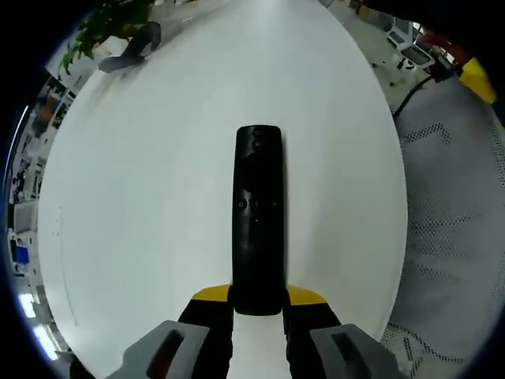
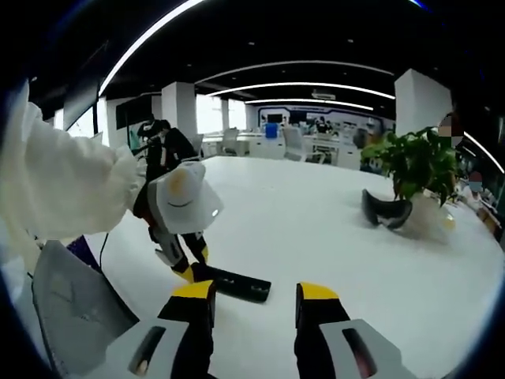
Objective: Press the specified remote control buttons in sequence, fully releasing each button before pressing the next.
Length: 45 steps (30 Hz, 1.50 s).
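Two grippers, one black remote (image 1: 258,221) flat on the white table (image 1: 142,237).

Left gripper (image 1: 258,304) clamped around the remote's near end, holding it lengthwise; right gripper (image 2: 256,304) hanging open and empty above the table, remote (image 2: 235,285) just ahead of its tips. Best approached from straight above, one tip on one button, pressed briefly, then lifted fully clear before moving on, while holding the remote steady. Beyond, near the far edge, a white pot (image 2: 430,215) holding a leafy plant (image 2: 410,162).

Bright overhead strip lights (image 2: 142,47), soft (fisheye-warped) edges
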Each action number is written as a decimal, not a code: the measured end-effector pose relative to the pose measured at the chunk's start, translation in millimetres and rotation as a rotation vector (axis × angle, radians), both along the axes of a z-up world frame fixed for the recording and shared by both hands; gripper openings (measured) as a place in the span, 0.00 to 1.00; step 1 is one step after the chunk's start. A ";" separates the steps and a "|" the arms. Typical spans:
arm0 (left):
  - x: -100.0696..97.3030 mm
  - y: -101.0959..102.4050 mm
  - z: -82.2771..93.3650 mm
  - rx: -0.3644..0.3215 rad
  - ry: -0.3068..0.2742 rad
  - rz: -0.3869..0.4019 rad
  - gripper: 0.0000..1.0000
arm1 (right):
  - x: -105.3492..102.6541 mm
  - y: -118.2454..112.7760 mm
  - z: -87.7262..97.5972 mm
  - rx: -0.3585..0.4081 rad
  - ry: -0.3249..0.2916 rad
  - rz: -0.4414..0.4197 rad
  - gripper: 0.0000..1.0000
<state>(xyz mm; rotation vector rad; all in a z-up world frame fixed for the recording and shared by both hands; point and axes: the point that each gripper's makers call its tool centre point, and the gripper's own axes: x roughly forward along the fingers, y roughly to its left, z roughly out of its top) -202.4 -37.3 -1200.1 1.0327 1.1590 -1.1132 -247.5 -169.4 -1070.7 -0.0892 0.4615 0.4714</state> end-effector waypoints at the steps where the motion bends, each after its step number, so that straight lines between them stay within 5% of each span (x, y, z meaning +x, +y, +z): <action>1: -1.4 0.1 0.1 -0.002 0.001 0.002 0.23 | 0.0 -0.1 0.2 0.001 -0.001 -0.001 0.38; 45: -80.1 -5.9 1.4 -0.118 -0.002 0.058 0.23 | 0.4 -7.3 3.0 0.029 0.001 -0.037 0.21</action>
